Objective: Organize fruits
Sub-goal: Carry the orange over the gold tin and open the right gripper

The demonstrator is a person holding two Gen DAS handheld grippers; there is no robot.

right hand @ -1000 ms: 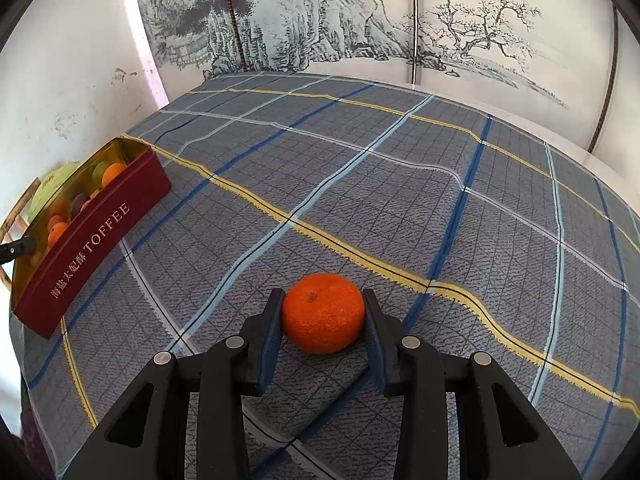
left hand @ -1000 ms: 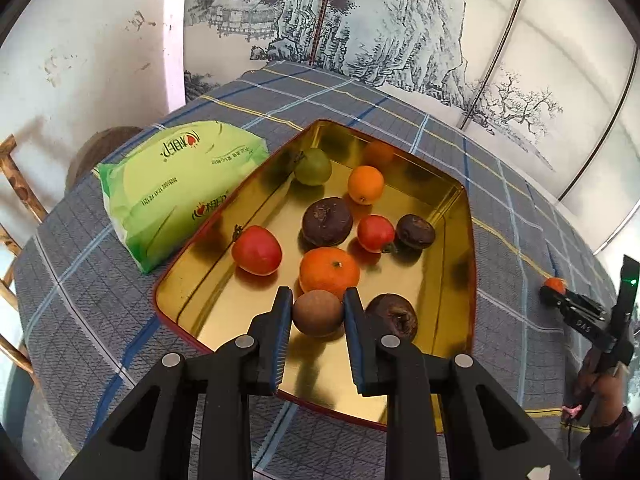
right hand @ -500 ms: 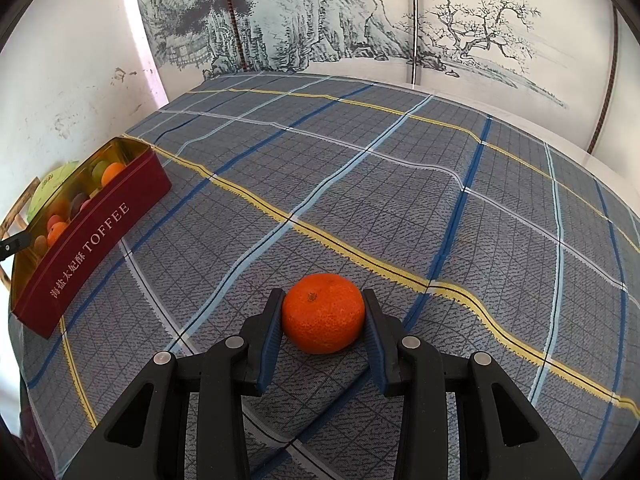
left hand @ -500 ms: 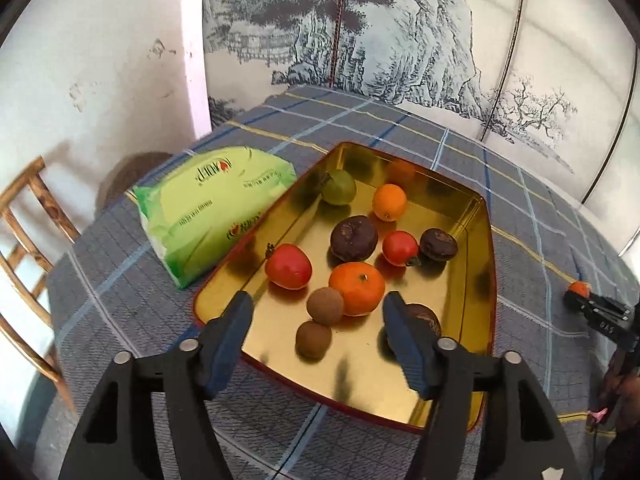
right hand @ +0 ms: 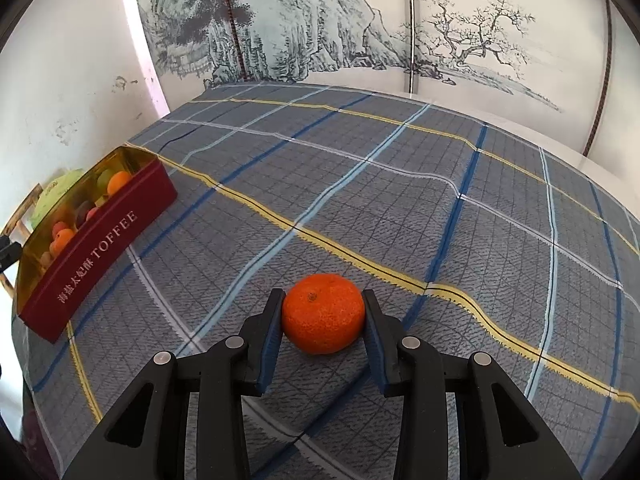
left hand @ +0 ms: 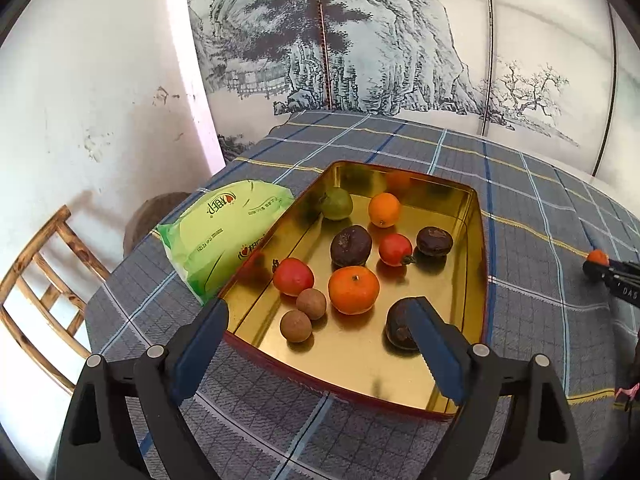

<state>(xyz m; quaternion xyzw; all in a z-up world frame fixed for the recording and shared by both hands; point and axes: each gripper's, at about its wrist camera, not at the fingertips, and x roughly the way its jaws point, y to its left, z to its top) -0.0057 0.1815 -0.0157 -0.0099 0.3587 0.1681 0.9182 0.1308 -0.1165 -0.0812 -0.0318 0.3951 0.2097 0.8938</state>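
A gold tin tray (left hand: 468,216) with red sides holds several fruits: a tangerine (left hand: 353,290), two small brown longans (left hand: 295,325), red tomatoes (left hand: 293,277), dark passion fruits (left hand: 351,240), a green fruit (left hand: 337,203). My left gripper (left hand: 316,330) is open and empty, above the tray's near edge. My right gripper (right hand: 323,312) is shut on an orange tangerine (right hand: 323,312) that rests on the checked tablecloth. The tray also shows at the left of the right wrist view (right hand: 96,252). The right gripper with its tangerine shows far right in the left wrist view (left hand: 597,258).
A green tissue pack (left hand: 224,232) lies against the tray's left side. A wooden chair (left hand: 36,292) stands off the table's left edge. A painted screen (left hand: 360,60) stands behind the table. The checked cloth (right hand: 400,184) covers the whole table.
My left gripper let go of a brown longan in the tray, opened wide and drew back and up. The right gripper stays shut on the tangerine without moving.
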